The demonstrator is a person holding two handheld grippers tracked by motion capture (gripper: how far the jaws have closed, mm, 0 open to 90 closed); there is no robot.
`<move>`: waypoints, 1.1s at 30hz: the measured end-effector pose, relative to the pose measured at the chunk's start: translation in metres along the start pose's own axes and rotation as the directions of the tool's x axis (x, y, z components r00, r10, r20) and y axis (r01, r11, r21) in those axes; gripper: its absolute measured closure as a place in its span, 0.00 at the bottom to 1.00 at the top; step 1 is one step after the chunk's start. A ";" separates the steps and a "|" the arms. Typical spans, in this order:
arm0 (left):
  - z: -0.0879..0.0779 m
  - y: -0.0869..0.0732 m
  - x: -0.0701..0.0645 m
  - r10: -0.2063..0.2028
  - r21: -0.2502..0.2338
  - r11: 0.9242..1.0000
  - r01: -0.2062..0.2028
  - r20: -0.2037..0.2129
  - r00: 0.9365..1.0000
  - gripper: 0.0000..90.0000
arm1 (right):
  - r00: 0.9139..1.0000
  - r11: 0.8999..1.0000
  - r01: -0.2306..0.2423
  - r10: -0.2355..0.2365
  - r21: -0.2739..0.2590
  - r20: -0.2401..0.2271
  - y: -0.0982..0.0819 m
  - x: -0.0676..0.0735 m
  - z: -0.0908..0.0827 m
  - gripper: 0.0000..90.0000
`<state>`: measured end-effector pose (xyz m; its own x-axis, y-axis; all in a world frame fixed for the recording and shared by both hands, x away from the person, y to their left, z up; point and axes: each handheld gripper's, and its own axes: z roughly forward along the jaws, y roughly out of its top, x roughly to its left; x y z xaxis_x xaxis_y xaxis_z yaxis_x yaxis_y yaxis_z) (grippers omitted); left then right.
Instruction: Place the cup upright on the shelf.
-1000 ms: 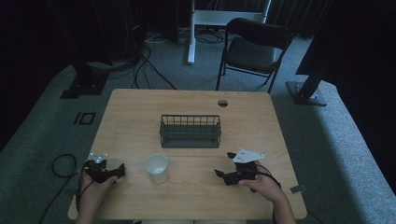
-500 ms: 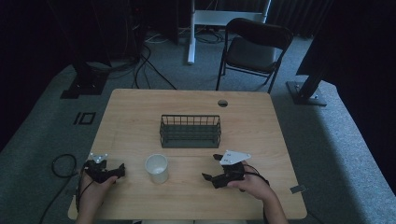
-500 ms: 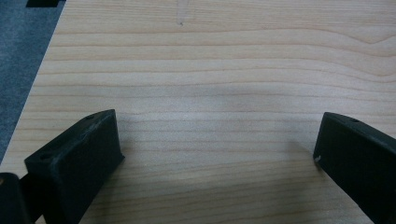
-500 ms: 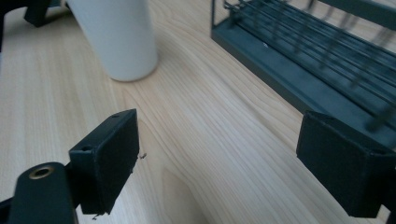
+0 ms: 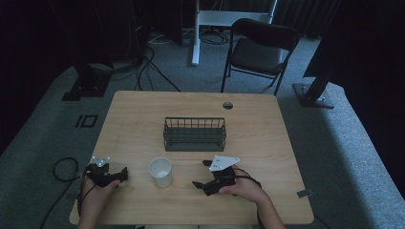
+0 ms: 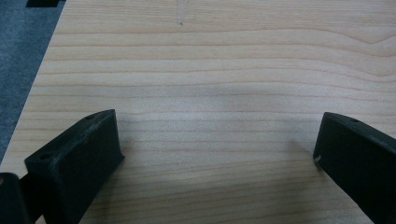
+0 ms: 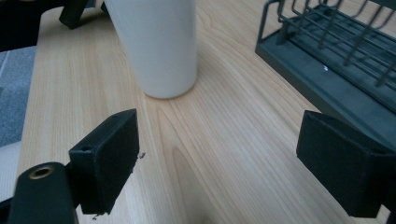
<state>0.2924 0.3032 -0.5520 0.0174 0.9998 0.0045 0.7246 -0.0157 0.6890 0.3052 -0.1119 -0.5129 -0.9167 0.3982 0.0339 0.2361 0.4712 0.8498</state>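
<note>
A white cup (image 5: 160,171) stands upright on the wooden table (image 5: 143,114), near its front. Behind it sits a dark wire basket (image 5: 194,134). My right gripper (image 5: 200,173) is just right of the cup, open and pointing left at it. In the right gripper view the cup (image 7: 156,42) stands a short way ahead of my right gripper (image 7: 217,126), with the basket (image 7: 336,51) to the right. My left gripper (image 5: 122,174) rests left of the cup. In the left gripper view my left gripper (image 6: 217,135) is open over bare wood.
A folding chair (image 5: 260,47) stands beyond the far edge of the table. A round cable hole (image 5: 228,105) lies near the table's back edge. Cables (image 5: 62,168) trail on the floor at the left. The table's left edge is close to my left gripper.
My right gripper has moved left across the table toward the cup. The left gripper, cup and basket have stayed put.
</note>
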 end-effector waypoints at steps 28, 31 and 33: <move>0.000 0.000 0.000 0.000 0.000 1.000 0.000 0.000 1.000 0.01 | 0.993 0.998 0.046 -0.051 -0.047 -0.104 0.033 0.024 0.050 0.14; 0.000 0.000 0.000 -0.001 0.000 1.000 0.001 0.000 1.000 0.01 | 0.993 0.998 0.049 -0.053 -0.042 -0.107 0.034 0.026 0.056 0.14; 0.000 0.000 0.000 -0.001 0.000 1.000 0.001 0.000 1.000 0.01 | 0.992 0.998 0.050 -0.055 -0.047 -0.110 0.036 0.027 0.059 0.14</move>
<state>0.2924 0.3032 -0.5520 0.0169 0.9998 0.0041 0.7244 -0.0151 0.6892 0.3082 -0.0377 -0.5126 -0.9583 0.2821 0.0447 0.1741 0.4529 0.8744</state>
